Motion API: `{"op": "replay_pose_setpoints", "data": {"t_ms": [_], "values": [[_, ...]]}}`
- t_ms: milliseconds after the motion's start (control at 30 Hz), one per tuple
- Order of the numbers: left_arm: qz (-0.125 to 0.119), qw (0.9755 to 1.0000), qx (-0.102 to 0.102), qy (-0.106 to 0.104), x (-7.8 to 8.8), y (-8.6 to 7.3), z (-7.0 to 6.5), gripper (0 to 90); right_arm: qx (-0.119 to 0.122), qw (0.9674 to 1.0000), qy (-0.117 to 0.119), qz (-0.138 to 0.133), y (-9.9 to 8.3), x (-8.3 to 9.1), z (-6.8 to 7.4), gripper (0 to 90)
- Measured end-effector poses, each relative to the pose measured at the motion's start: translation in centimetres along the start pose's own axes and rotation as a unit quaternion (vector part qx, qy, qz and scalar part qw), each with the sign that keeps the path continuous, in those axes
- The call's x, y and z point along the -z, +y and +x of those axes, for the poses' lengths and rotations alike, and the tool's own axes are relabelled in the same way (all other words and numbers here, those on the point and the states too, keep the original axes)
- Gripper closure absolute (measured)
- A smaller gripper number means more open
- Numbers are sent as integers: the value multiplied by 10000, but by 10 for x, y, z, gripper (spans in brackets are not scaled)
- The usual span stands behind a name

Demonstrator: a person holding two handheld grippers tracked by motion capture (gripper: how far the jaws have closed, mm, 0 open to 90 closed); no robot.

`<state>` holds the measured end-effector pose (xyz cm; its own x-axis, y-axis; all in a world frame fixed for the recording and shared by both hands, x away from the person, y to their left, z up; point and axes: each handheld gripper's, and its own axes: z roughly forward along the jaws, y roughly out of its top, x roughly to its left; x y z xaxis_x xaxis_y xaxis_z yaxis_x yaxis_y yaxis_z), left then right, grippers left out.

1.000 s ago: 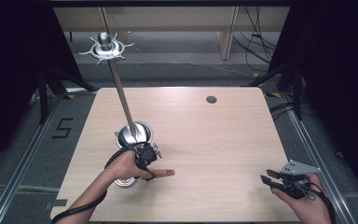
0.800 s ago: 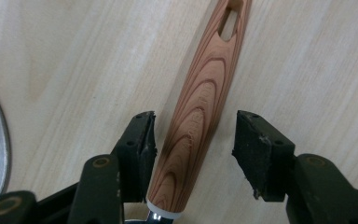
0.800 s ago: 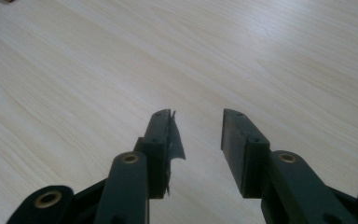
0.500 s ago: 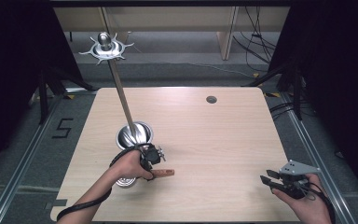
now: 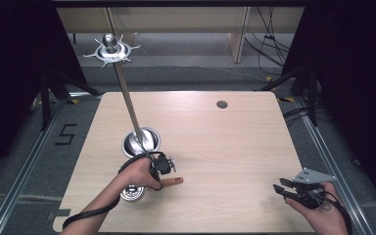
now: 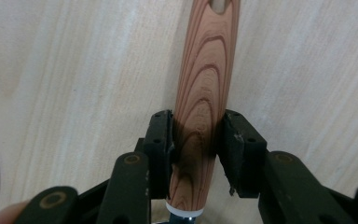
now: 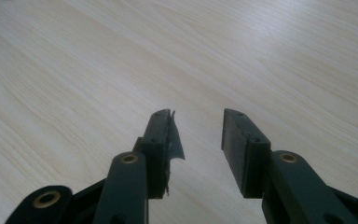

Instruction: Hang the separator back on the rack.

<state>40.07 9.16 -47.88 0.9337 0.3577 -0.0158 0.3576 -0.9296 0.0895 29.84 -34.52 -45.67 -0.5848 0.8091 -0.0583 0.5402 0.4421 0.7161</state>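
Reddish-brown wood with a bold ringed grain marks the handle (image 6: 204,107) of the utensil lying flat on the pale wooden bench (image 5: 235,147), near its front-left part, with the handle's free end (image 5: 172,181) sticking out to the right of the person's left hand (image 5: 138,172). The left gripper (image 6: 198,140) has its black fingers (image 6: 161,140) on either side of that handle, close to the end where a white collar meets metal; they have just been closing in on it, and the pads now sit against the wood on both sides, gripping it. From above, the gripper points down and to the right over the handle, and a shiny round steel piece (image 5: 132,194) peeks out just below the hand. A polished steel bowl-shaped base (image 5: 141,140) with a slanted metal rod stands just behind the hand. Well apart, at the front-right corner, the right gripper (image 5: 281,190) rests low over bare bench, its fingers (image 7: 240,144) spread with nothing between them.
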Motion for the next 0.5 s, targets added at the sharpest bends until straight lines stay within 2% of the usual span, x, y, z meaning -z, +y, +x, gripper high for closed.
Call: {"op": "replay_pose_setpoints", "data": {"t_ms": [67,167,200,267,300,333,367,400,433,467,500], "values": [[-10,10000,-24,-23,0,0,0,668,-47,10000,-21,22,0,1,1,634],[-93,9999,79,-53,1,-2,0,671,10,10000,-27,-26,0,1,0,632],[-140,9998,102,-24,1,-3,0,672,-167,9999,13,25,0,1,3,632],[-173,9997,150,-29,1,-4,1,672,-247,9997,30,60,0,2,3,631],[-234,9995,193,-4,2,-6,1,673,-247,9997,29,59,0,2,3,631],[-392,9988,298,8,4,-9,1,673,-106,9999,10,5,0,1,0,631],[-392,9988,298,8,4,-9,1,673,-106,9999,10,5,0,1,0,631],[-530,9979,376,10,8,-13,1,674,-130,9999,10,32,0,1,1,630],[-530,9979,376,10,8,-13,1,674,-59,10000,-5,6,0,0,1,630],[-664,9972,339,86,13,-16,4,674,-113,9999,8,56,0,1,1,630],[-728,9965,399,105,15,-18,4,674,-115,9999,7,61,0,1,2,630]]}}
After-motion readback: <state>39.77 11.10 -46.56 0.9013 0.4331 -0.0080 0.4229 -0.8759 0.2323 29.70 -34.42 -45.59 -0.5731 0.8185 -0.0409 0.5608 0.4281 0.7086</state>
